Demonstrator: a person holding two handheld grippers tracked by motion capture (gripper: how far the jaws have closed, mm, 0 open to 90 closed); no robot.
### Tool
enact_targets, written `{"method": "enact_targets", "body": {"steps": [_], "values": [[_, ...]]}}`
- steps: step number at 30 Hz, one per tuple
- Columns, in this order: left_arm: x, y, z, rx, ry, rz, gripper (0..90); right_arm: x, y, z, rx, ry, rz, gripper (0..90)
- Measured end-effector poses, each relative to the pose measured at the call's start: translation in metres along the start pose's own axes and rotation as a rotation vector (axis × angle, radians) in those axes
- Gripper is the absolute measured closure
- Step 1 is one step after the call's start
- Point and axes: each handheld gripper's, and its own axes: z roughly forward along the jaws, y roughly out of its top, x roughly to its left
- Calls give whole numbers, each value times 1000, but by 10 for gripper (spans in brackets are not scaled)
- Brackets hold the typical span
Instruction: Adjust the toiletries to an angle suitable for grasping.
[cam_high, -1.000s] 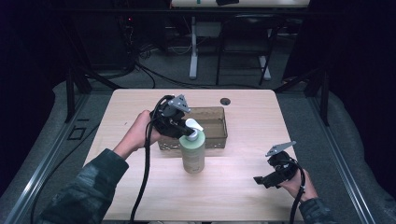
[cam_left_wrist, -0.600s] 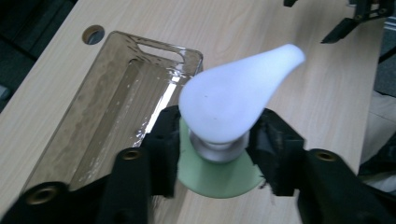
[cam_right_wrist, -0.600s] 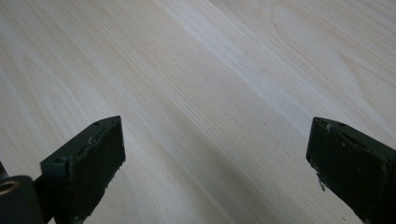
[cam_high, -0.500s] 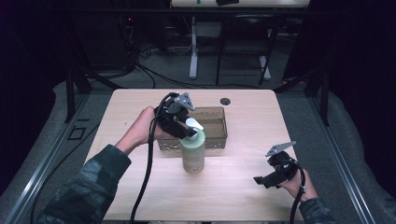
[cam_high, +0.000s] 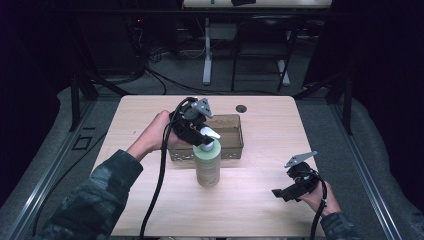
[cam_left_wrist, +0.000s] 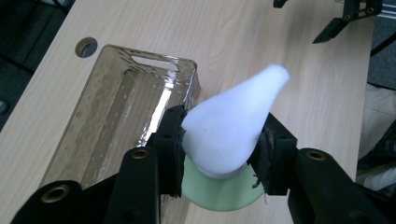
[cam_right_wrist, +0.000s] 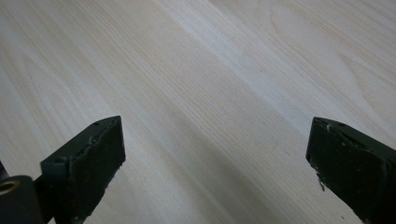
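A pale green pump bottle (cam_high: 208, 165) stands upright on the wooden table, just in front of a clear plastic bin (cam_high: 233, 134). My left gripper (cam_high: 200, 134) is shut on the bottle's white pump head (cam_left_wrist: 233, 126), its jaws pressing on both sides of it. The green bottle shoulder (cam_left_wrist: 219, 193) shows beneath the head. The clear bin (cam_left_wrist: 116, 116) lies empty beside it. My right gripper (cam_high: 286, 191) rests low over bare table at the front right, far from the bottle. It is open, its fingers (cam_right_wrist: 88, 163) spread wide with nothing between them.
A round cable hole (cam_high: 241, 108) sits in the table (cam_high: 150, 210) behind the bin. Black frame rails run along both sides of the table. A desk leg and cables stand on the floor beyond the far edge.
My left gripper has shifted slightly right and forward on the pump head, staying closed on it. The bottle and the right gripper have stayed in place.
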Motion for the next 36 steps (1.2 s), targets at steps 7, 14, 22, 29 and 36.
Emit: {"method": "enact_targets", "body": {"steps": [7,14,22,29,36], "values": [[-2,0,-1,0,-2,8,617,0,0,0,-2,-2,2,41],[-3,-3,-5,16,11,-2,618,0,0,0,-2,-2,3,41],[-2,-5,-9,41,29,-26,619,0,0,0,0,-5,1,41],[0,-7,-11,65,47,-38,619,0,0,0,0,-7,3,41],[3,-16,-18,77,63,-64,620,0,0,0,2,-10,0,42]]}}
